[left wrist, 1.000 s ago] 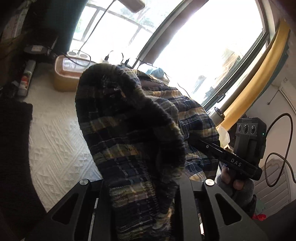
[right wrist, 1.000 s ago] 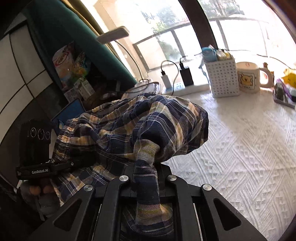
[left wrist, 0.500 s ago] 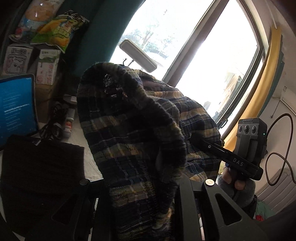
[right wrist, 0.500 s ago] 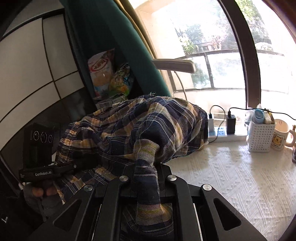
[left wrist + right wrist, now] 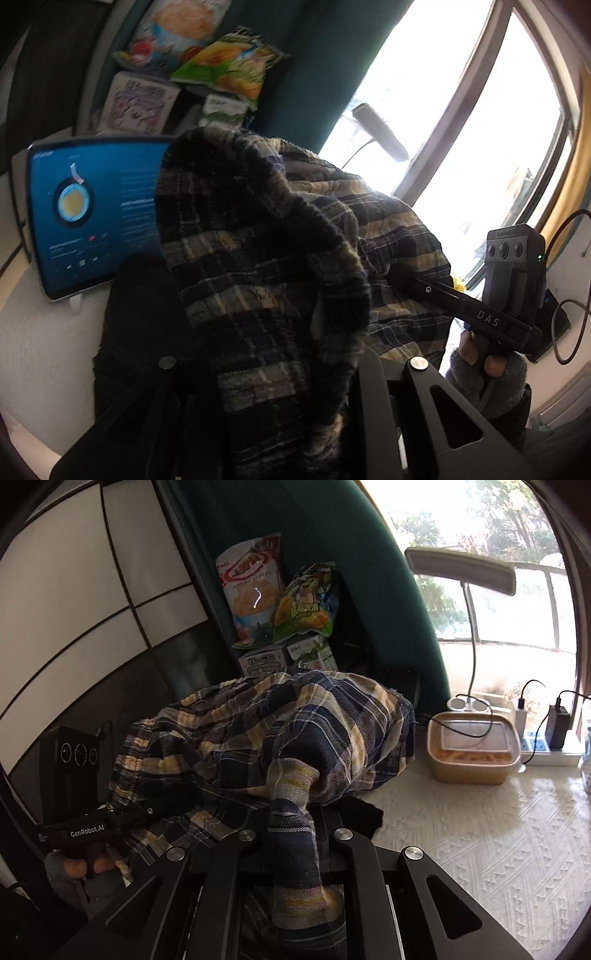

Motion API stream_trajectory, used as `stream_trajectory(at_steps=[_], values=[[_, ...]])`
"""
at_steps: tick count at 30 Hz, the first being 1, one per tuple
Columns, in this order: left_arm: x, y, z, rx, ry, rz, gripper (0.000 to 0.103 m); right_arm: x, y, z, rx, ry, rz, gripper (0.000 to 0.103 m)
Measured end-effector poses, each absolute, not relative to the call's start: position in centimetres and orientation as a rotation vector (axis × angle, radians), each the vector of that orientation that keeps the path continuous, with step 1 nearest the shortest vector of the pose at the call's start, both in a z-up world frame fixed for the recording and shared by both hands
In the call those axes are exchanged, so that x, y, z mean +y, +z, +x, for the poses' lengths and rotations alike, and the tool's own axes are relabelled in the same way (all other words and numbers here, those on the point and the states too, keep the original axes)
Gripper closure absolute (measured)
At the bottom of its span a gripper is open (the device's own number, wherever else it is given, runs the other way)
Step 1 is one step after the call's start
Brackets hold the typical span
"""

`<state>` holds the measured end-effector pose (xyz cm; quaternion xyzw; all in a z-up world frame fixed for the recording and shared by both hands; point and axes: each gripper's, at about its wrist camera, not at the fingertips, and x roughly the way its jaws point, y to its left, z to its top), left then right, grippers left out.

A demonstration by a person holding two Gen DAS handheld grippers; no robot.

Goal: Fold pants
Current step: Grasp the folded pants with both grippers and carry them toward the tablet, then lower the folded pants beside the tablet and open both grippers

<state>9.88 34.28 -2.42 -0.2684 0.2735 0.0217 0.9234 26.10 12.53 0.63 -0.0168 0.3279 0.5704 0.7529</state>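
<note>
Two black grippers each pinch a part of the same pair of soft checked pants [image 5: 280, 734], dark blue with yellow and white lines. The pants hang in the air between them, bunched up in a big lump above the white bumpy tablecloth [image 5: 480, 834].

In the right wrist view, the right gripper [image 5: 293, 849] is clamped tight on a thin twisted bit of the cloth that runs down between its two fingers. The left gripper [image 5: 122, 814] shows at the far left, held by a hand in a grey fingerless glove [image 5: 79, 867]; its tip goes into the stretchy waist edge of the pants.

In the left wrist view, the left gripper [image 5: 280, 391] is closed on a thick wad of cloth. The wad covers the fingertips, so the exact spot of the pinch is hard to see.

Behind the pants stand two bright snack bags [image 5: 280, 590] on small white boxes [image 5: 288, 657], next to a dark green curtain [image 5: 332, 535]. A tan plastic box with a clear lid [image 5: 474, 753] sits on the tablecloth near a white desk lamp [image 5: 461, 572]. A glowing blue tablet screen [image 5: 92, 210] leans at the left.
</note>
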Motion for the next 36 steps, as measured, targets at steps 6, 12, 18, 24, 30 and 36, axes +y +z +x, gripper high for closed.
stream_trajectory(at_steps=[6, 12, 18, 24, 30, 36], values=[[36.7, -6.9, 9.7, 0.649, 0.088, -0.574, 0.087, 16.7, -3.7, 26.2, 0.815, 1.243, -0.05, 0.093], [37.2, -11.3, 9.9, 0.739, 0.144, -0.561, 0.08, 18.7, -7.7, 26.2, 0.914, 1.222, -0.069, 0.093], [38.2, -13.2, 8.0, 0.759, 0.214, -0.577, 0.051, 19.0, -10.3, 27.1, 0.958, 1.194, -0.085, 0.093], [39.4, -13.4, 6.5, 0.776, 0.259, -0.539, 0.044, 17.4, -12.1, 29.1, 1.027, 1.136, -0.022, 0.029], [39.4, -11.9, 5.5, 0.778, 0.301, -0.469, 0.04, 15.3, -12.1, 29.7, 0.996, 1.104, -0.051, 0.029], [38.2, -7.5, 6.0, 0.688, 0.323, -0.37, 0.04, 14.0, -9.0, 29.4, 0.885, 1.075, -0.061, 0.029]])
